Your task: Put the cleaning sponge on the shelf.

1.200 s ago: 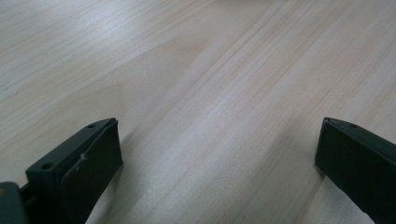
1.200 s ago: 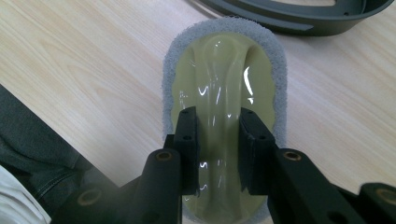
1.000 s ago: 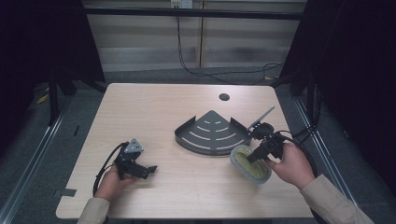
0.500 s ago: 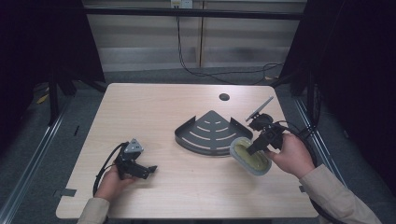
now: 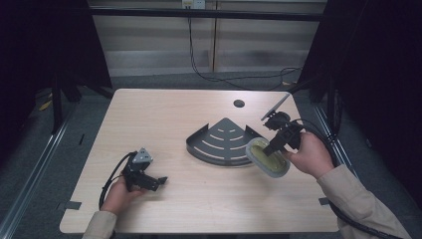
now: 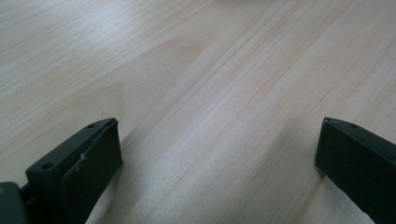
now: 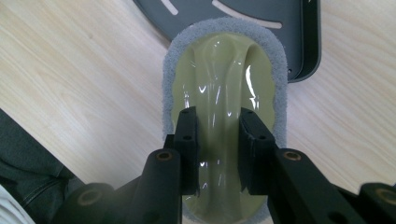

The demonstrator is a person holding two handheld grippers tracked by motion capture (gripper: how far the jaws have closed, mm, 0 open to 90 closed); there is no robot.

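Note:
An oval scrub pad (image 5: 267, 157) with a glossy yellow-green handle and a grey fibre rim hangs just above the table. My right gripper (image 5: 273, 148) is shut on its raised middle ridge (image 7: 219, 140), one jaw on each side. The pad's far end overlaps the right corner of a dark fan-shaped slotted rack (image 5: 222, 142), whose curved edge (image 7: 299, 42) shows in the right gripper view. At the table's front left my left gripper (image 5: 155, 181) rests low on the wood, open, with bare tabletop (image 6: 219, 121) between its fingers (image 6: 93, 158).
The light wooden table (image 5: 169, 119) has a round cable hole (image 5: 239, 103) near its far edge. A thin dark rod (image 5: 275, 107) sticks up behind my right gripper. Cables trail from both grippers. Dark floor and metal rails surround the table.
My right gripper has lifted the scrub pad off the table and carried it left and forward, up to the rack's right corner. The left gripper has stayed still.

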